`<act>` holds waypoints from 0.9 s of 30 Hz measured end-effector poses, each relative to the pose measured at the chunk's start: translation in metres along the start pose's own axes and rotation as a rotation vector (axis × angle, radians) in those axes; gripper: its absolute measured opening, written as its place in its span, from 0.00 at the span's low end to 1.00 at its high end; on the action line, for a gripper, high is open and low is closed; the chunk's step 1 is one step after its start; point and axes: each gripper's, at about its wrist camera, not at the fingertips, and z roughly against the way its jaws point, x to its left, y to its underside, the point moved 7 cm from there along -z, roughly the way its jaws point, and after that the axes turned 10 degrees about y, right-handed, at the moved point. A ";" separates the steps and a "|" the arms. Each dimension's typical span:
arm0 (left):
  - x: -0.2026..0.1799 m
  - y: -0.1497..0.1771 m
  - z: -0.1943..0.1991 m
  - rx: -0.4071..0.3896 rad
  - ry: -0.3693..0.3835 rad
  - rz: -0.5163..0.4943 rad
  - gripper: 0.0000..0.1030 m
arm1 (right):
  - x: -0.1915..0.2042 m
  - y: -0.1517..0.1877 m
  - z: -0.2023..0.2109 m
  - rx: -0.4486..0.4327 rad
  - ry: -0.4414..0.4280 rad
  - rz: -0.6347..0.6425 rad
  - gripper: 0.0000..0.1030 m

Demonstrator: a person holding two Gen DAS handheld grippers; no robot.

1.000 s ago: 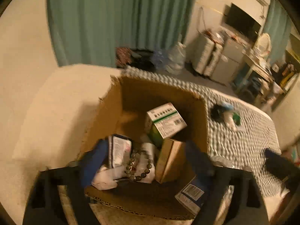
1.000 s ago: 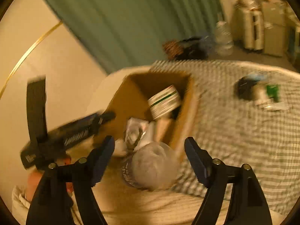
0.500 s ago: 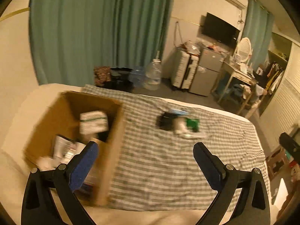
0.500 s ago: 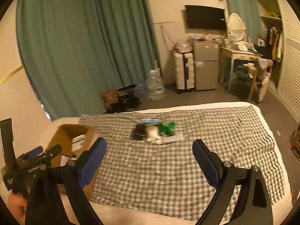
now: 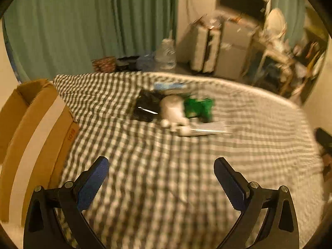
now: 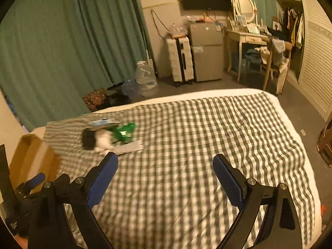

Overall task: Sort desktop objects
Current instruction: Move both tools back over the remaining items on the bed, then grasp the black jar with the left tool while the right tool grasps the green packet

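A cluster of small objects lies on the checked cloth (image 5: 166, 166): a black pouch (image 5: 146, 106), a white bottle (image 5: 172, 110), a green packet (image 5: 198, 106), a light blue item (image 5: 169, 86) and a flat white card (image 5: 207, 127). The cluster also shows blurred in the right wrist view (image 6: 110, 137). A cardboard box (image 5: 35, 132) stands at the cloth's left edge. My left gripper (image 5: 160, 181) is open and empty, above the cloth short of the cluster. My right gripper (image 6: 165, 176) is open and empty, to the right of the cluster.
The cloth covers a bed (image 6: 207, 145). Behind it are green curtains (image 6: 72, 41), a water jug (image 6: 145, 78), a suitcase (image 6: 180, 58), a small fridge (image 6: 205, 49) and a desk with a chair (image 6: 259, 47). The left gripper's body (image 6: 20, 197) shows at the lower left.
Both grippers have swung away from the box toward the middle of the bed. The left gripper is closer to the cluster of objects. Both stay open and empty.
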 end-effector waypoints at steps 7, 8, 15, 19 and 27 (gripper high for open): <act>0.057 -0.027 -0.075 0.048 -0.134 0.048 1.00 | 0.020 0.005 -0.087 0.054 -0.047 0.084 0.90; 0.067 -0.030 -0.080 0.045 -0.142 0.063 1.00 | 0.030 0.005 -0.100 0.068 -0.070 0.093 0.90; 0.084 -0.054 -0.107 -0.012 -0.081 0.092 1.00 | 0.110 0.000 -0.140 0.109 -0.158 0.197 0.90; 0.083 -0.064 -0.128 0.007 -0.092 0.060 1.00 | 0.149 -0.011 -0.168 0.129 -0.180 0.233 0.90; 0.080 -0.065 -0.164 0.121 -0.044 0.004 0.88 | 0.186 0.003 -0.215 0.206 -0.142 0.280 0.77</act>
